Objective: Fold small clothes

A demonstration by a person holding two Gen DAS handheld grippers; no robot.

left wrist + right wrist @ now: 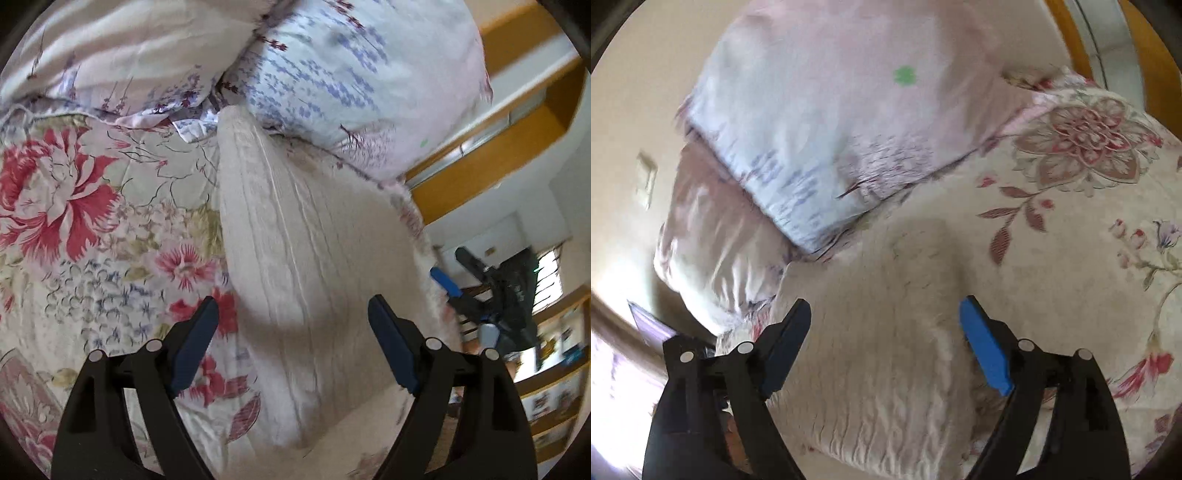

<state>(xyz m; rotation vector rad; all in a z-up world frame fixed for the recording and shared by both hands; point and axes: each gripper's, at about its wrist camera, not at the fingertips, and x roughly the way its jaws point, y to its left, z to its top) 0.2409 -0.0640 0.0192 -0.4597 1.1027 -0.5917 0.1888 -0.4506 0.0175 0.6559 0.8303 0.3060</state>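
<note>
A cream ribbed knit garment [295, 236] lies on the floral bedspread [92, 221], stretching from the pillows toward me. My left gripper [293, 314] is open and empty, its jaws wide apart just above the garment's near part. In the right wrist view the same garment [886, 332] lies below my right gripper [884, 317], which is open and empty above it. The right gripper also shows in the left wrist view [448, 284] beyond the garment's right edge.
Two pillows [351, 74] with purple flower print lie at the head of the bed [831, 129]. A wooden bed frame [498, 155] and shelves [554, 387] stand to the right. The bedspread [1071, 240] spreads out to the right.
</note>
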